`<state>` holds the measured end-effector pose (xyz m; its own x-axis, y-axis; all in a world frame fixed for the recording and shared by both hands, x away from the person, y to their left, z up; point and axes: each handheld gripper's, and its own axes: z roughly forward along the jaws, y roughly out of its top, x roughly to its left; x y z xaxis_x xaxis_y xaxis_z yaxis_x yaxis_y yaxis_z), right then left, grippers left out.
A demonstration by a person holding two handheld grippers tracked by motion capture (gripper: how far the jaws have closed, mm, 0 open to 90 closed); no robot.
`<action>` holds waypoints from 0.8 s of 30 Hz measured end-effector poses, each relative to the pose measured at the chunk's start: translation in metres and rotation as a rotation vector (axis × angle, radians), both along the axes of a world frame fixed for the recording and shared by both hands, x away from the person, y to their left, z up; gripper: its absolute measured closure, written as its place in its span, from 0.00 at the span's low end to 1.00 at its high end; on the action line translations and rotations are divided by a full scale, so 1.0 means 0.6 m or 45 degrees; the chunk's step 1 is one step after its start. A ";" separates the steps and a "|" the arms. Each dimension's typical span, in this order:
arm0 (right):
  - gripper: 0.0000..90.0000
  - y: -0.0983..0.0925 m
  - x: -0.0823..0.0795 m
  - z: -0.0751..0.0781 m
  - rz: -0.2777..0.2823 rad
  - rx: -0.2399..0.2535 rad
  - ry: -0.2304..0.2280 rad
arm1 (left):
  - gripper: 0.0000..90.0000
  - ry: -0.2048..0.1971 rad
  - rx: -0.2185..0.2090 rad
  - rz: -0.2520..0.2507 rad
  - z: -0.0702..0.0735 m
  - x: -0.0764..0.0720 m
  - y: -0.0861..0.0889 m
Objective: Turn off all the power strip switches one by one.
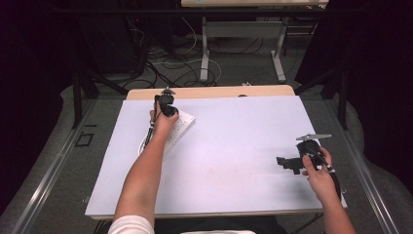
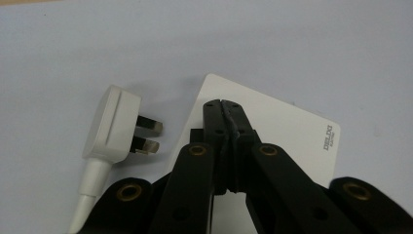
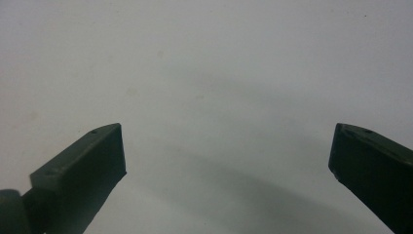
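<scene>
Evidently the left gripper [image 2: 223, 102], jaws pressed together with nothing between them, rests its tip on the flat white plastic power strip [image 2: 292, 134] at the desk's [image 1: 234, 146] far left; just beside it lies the glossy white moulded plug [image 2: 113, 126], its dull metal prongs pointing at the strip, apart from it; to steady the strip well, I judge it should press straight down, away from the edge; the right gripper [image 3: 226, 161], jaws wide apart, hovers over the matte pale sheet at the near right, well apart.
</scene>
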<state>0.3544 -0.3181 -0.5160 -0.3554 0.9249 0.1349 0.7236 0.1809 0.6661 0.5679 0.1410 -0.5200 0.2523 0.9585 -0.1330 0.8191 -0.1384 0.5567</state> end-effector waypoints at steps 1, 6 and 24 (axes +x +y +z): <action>0.00 0.000 0.000 0.000 0.000 -0.001 -0.001 | 1.00 0.001 0.000 0.002 0.000 0.000 0.000; 0.00 0.000 0.000 -0.001 0.002 -0.003 0.004 | 1.00 -0.002 0.015 -0.011 0.001 -0.004 -0.001; 0.00 0.000 0.000 0.000 0.000 -0.001 -0.003 | 0.96 -0.118 -0.118 -0.086 0.050 -0.060 0.012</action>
